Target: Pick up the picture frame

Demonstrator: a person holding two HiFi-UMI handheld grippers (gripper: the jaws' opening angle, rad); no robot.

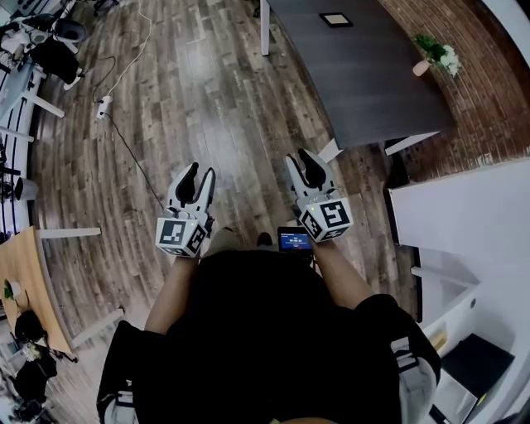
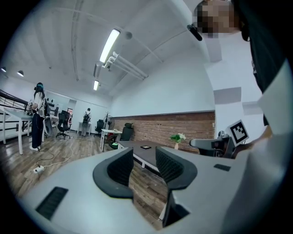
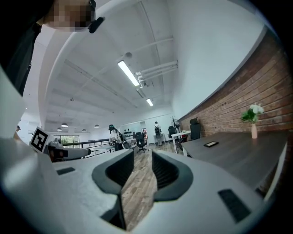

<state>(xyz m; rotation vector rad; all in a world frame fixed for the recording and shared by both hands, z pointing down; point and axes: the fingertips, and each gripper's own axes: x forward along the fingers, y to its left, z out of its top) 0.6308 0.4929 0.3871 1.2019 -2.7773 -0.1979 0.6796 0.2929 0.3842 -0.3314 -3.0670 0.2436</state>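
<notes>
The picture frame [image 1: 335, 19] is small, dark-rimmed and lies flat on a long dark table [image 1: 364, 83], well ahead of me. It shows small on that table in the left gripper view [image 2: 145, 147] and in the right gripper view [image 3: 211, 144]. I hold both grippers at waist height above the wood floor, far short of the table. My left gripper [image 1: 197, 180] [image 2: 144, 167] is open with nothing between its jaws. Beside it, my right gripper [image 1: 305, 168] [image 3: 143, 171] is open and empty too, pointing toward the table's near corner.
A vase of flowers [image 1: 436, 54] [image 3: 253, 121] stands near the table's right edge by the brick wall. A power strip and cable [image 1: 103, 106] lie on the floor at the left. A white counter [image 1: 464, 211] is at my right. Desks, chairs and people stand farther off.
</notes>
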